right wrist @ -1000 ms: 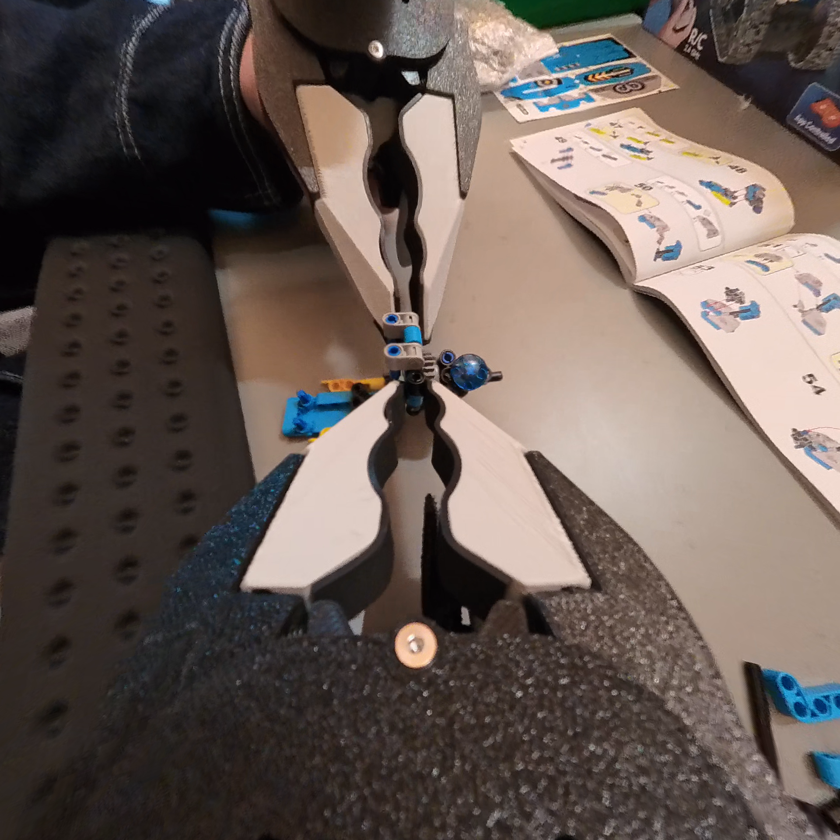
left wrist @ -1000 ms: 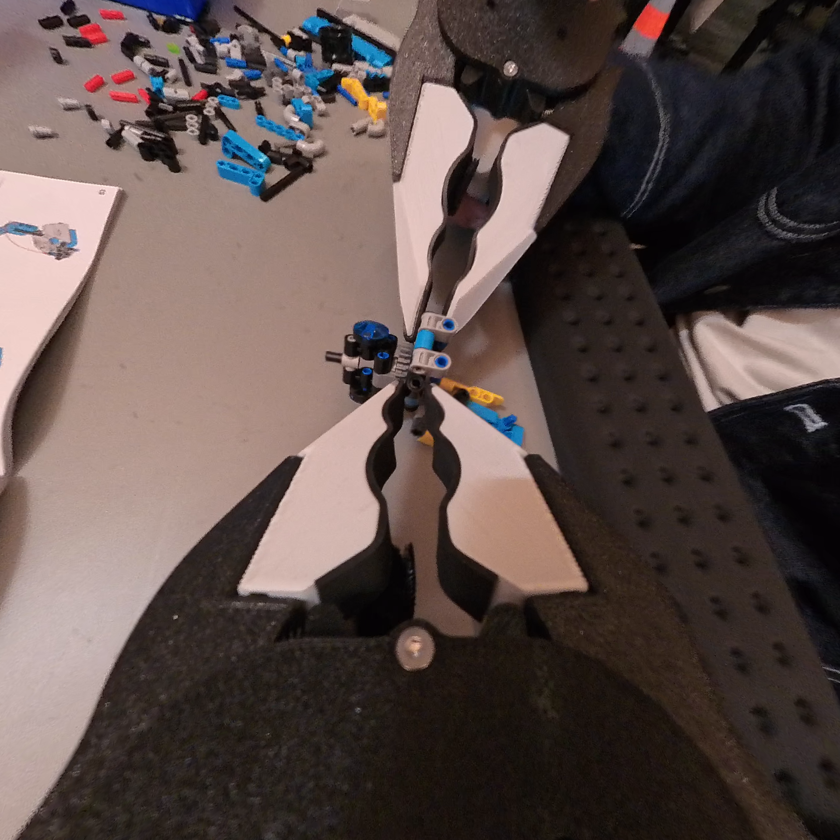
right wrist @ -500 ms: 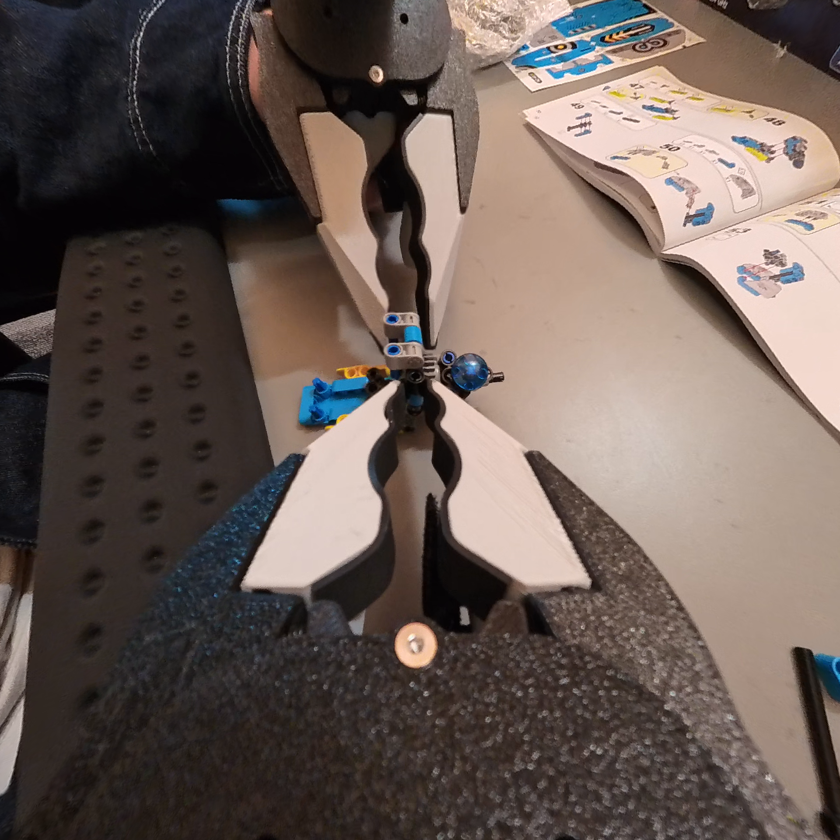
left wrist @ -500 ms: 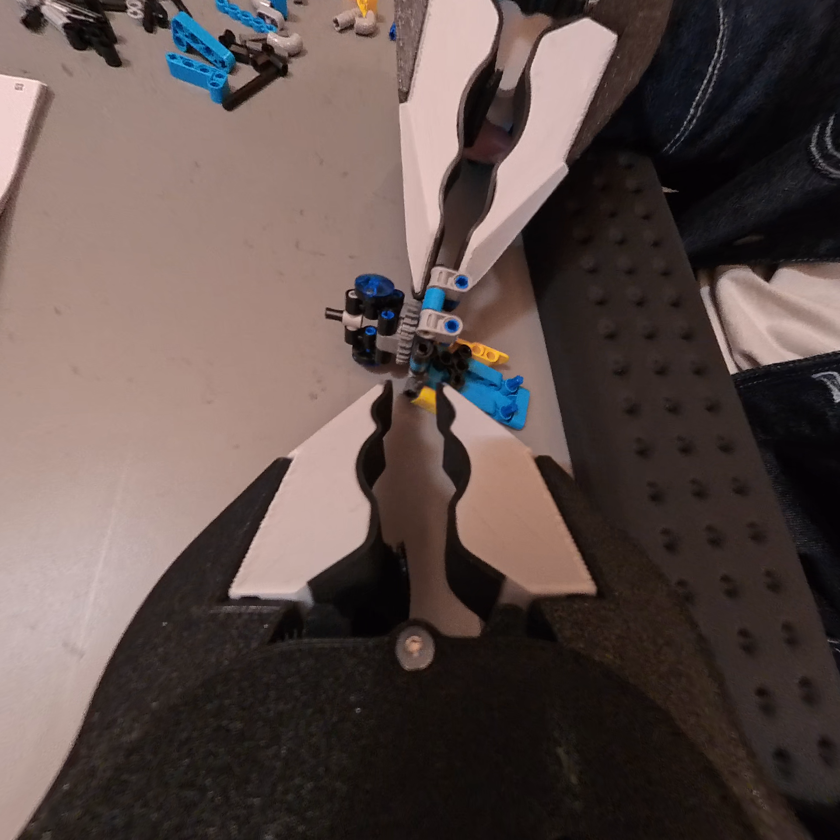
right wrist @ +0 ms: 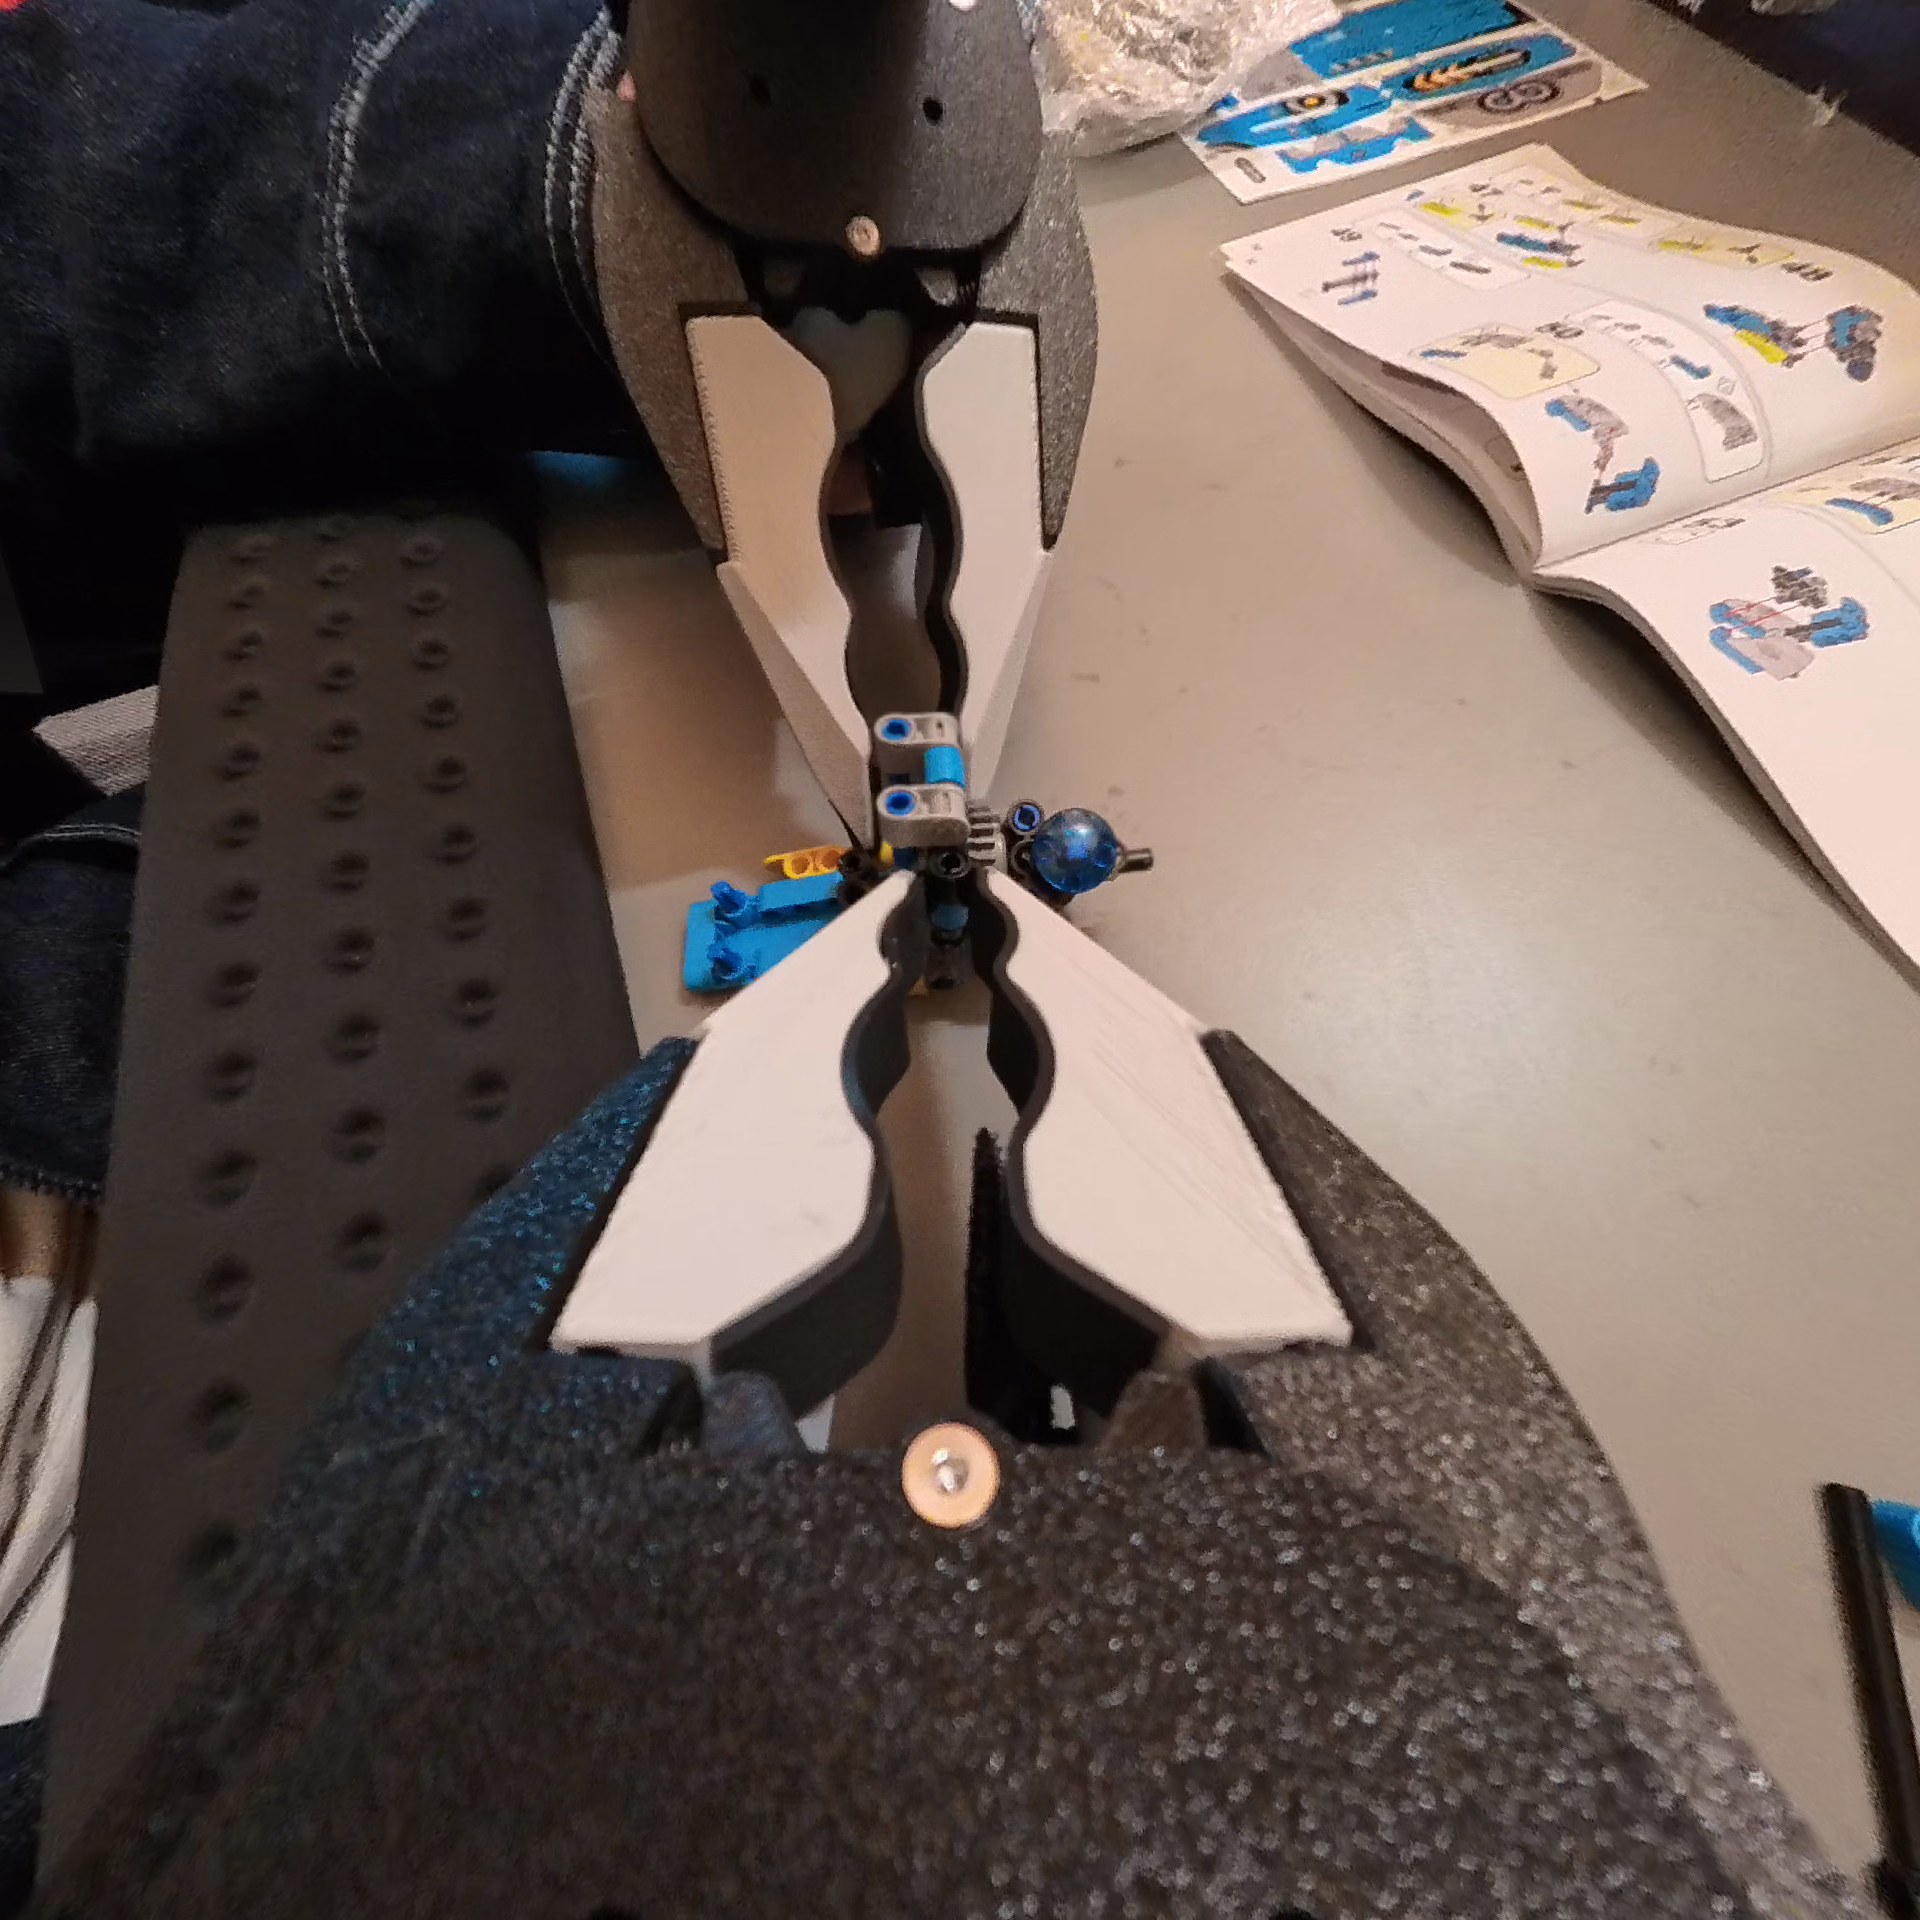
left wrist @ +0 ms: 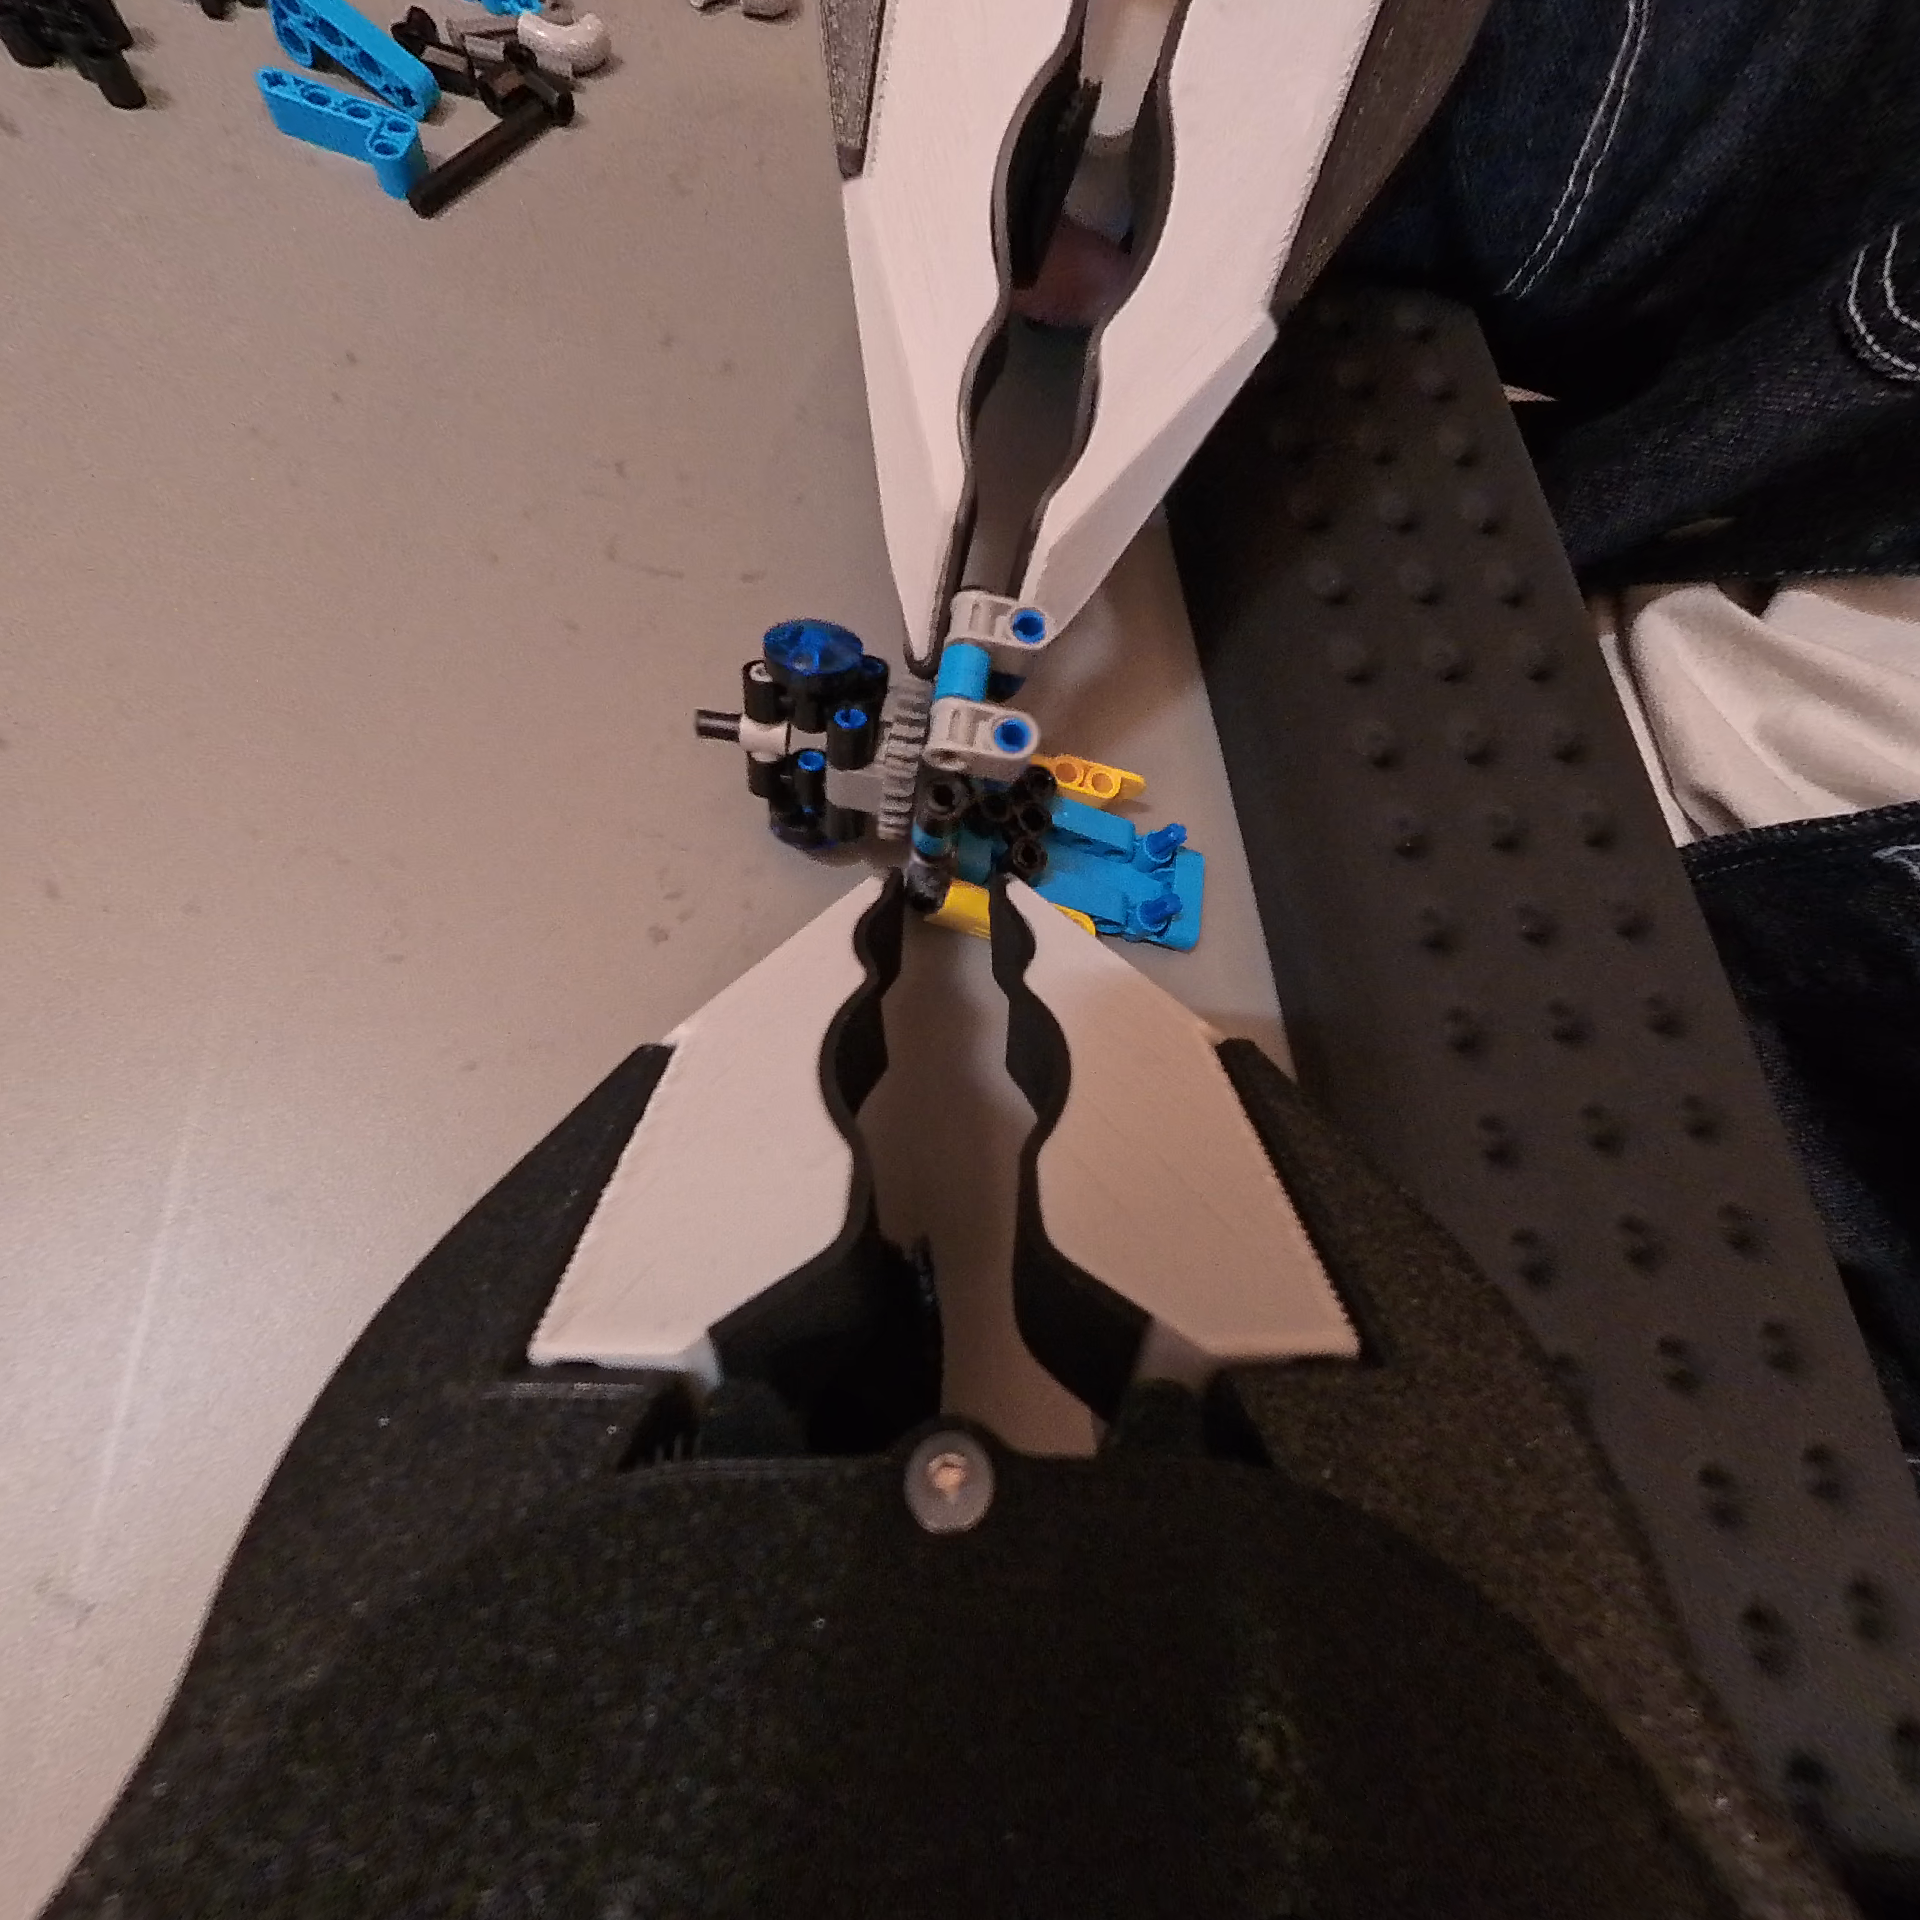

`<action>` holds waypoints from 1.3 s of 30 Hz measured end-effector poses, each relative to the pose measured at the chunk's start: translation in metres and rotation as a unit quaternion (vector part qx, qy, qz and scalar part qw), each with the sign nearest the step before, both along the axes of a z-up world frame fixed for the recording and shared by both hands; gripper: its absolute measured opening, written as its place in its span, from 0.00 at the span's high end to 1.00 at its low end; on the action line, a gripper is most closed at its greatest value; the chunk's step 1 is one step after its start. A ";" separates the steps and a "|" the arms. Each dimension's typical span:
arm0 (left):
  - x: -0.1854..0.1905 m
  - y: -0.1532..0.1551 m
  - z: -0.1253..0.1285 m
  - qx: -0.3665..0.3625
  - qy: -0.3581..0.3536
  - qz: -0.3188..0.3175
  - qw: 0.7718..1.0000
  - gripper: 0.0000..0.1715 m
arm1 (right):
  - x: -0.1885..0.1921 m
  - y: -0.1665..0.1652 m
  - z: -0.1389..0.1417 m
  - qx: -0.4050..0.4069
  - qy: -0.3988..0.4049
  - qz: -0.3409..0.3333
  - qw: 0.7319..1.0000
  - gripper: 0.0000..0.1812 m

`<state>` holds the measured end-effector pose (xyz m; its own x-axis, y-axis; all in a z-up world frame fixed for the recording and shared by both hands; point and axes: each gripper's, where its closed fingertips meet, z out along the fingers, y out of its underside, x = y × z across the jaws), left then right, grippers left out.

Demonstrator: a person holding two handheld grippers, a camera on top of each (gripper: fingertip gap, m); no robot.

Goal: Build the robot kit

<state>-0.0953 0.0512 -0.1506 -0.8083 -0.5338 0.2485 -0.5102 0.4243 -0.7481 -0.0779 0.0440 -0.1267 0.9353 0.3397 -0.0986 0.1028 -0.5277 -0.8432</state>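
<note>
Left wrist view showed the left gripper (left wrist: 943,896) had let go and backed off, jaws slightly apart just short of the model (left wrist: 894,758), which the right gripper (right wrist: 940,906) alone still pinched over the table (left wrist: 416,623), beside the black mat (left wrist: 1507,831) on the right.

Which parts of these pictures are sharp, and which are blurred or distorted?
Left wrist view: the small blue, grey and black brick assembly is sharp, the black dimpled pad bends from wide-angle distortion. Right wrist view: the assembly is sharp, the open instruction booklet slightly soft.
</note>
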 end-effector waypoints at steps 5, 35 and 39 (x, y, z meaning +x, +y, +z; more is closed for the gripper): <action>0.000 0.000 0.000 -0.002 0.003 0.000 1.000 0.91 | -0.003 -0.001 -0.004 -0.007 -0.009 0.009 1.000 0.96; 0.002 -0.003 0.001 -0.002 0.000 0.000 1.000 0.91 | -0.003 -0.009 -0.012 -0.036 -0.049 0.027 0.998 0.96; 0.001 -0.002 0.001 0.003 -0.003 0.001 1.000 0.91 | -0.003 -0.009 -0.012 -0.035 -0.051 0.028 0.998 0.96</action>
<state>-0.0938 0.0492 -0.1495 -0.8084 -0.5374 0.2402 -0.5063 0.4266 -0.7495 -0.0809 0.0354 -0.1388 0.9219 0.3864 -0.0298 0.2164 -0.5769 -0.7876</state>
